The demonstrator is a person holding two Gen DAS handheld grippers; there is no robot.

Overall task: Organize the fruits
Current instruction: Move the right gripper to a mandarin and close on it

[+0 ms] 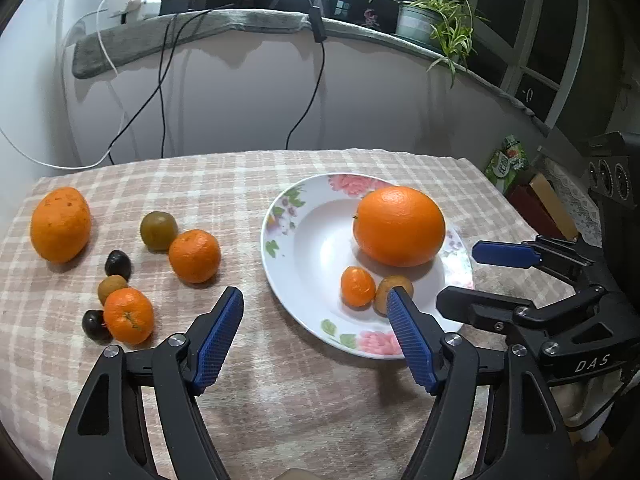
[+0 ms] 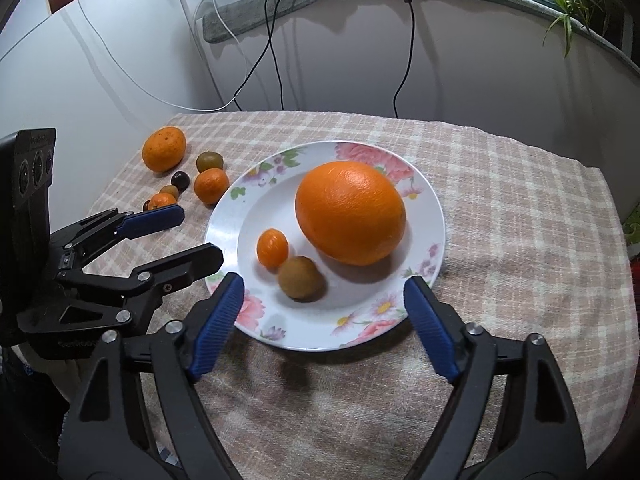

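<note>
A white flowered plate [image 1: 320, 240] [image 2: 248, 216] holds a big orange [image 1: 400, 226] [image 2: 350, 212], a small orange kumquat [image 1: 357, 286] [image 2: 272, 248] and a brown-green fruit [image 1: 384, 286] [image 2: 300, 278]. Left of the plate, loose on the cloth, lie a large orange [image 1: 60, 230], a green fruit [image 1: 158, 230], two mandarins [image 1: 194, 256] [image 1: 128, 315] and small dark and brown fruits [image 1: 117, 264]. My left gripper [image 1: 314, 294] [image 2: 199, 232] is open over the plate's near-left rim, holding nothing. My right gripper [image 2: 324, 280] [image 1: 462, 276] is open over the plate's near edge, also holding nothing.
A beige checked cloth [image 1: 280, 380] covers the table, whose far edge meets a white wall with hanging cables [image 1: 162, 92]. A potted plant [image 1: 424, 20] stands on the sill above. A green packet [image 1: 506, 162] and boxes sit beyond the table's right edge.
</note>
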